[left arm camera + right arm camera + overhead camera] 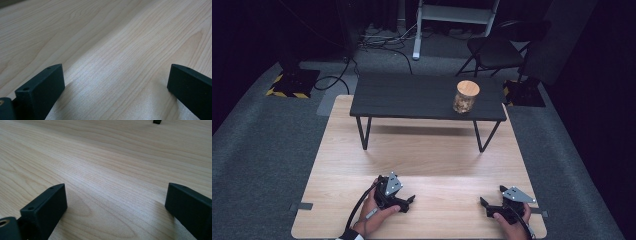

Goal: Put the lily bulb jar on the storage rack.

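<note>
Two black hand-held grippers rested on a pale wooden tabletop at the near edge, one in each of a person's hands, their jaws pointing inward toward each other. The left gripper, topped by a grey three-cornered plate, lay at the near left with a black cable trailing back along the left hand. Its own camera showed its two black jaws spread wide apart, released, with nothing but bare wood grain between them. The right gripper, also capped by a grey plate, sat at the near right in the right hand, well apart from the left one. Its jaws likewise stood wide open and empty over the wood.

At the far end of the tabletop stood a small dark bench-like table with thin black legs. On the right part of its top sat a clear glass jar with a round light wooden lid, upright, holding brownish contents too small to identify. The jar was well away from both grippers.

Beyond the tabletop lay grey carpet, a black folding chair at the far right, loose black cables on the floor, and a yellow-and-black striped base at the far left.
</note>
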Tool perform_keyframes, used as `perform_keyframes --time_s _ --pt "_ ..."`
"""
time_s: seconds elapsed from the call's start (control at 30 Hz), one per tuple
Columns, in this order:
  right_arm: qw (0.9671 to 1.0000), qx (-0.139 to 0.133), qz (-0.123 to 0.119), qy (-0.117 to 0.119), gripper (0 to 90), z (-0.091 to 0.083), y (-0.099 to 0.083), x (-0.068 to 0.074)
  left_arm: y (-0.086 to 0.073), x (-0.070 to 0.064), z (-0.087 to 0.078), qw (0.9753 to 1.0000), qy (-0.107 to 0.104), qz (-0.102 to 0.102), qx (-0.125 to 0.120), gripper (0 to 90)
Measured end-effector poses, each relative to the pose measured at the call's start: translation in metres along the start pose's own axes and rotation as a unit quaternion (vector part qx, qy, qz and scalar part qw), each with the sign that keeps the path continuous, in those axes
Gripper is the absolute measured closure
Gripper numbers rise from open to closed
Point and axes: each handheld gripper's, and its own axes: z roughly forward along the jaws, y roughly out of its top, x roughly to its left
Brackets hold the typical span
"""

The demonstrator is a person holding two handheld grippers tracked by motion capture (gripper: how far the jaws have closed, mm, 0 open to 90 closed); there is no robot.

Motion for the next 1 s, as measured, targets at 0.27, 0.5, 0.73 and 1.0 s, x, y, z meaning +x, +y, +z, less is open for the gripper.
perform_keyframes --time_s 0.27,0.5,0.73,1.0 --pt "1.0000 0.000 0.001 -0.002 3.3 0.0000 0.0000 0.0007 0.0001 0.0000 0.0000 1.0000 0.000 0.000 0.000 1.1" --pt "1.0000 0.000 0.002 -0.003 3.2 0.0000 0.0001 0.0012 0.0000 0.0000 0.0000 1.0000 0.000 0.000 0.000 1.1" --pt "1.0000 0.000 0.002 -0.004 3.2 0.0000 0.0000 0.0015 -0.0001 0.0001 0.0000 1.0000 0.000 0.000 0.000 1.1" --pt "1.0000 0.000 0.002 -0.005 3.2 0.0000 0.0000 0.0017 -0.0001 0.0001 0.0001 1.0000 0.000 0.000 0.000 1.1"
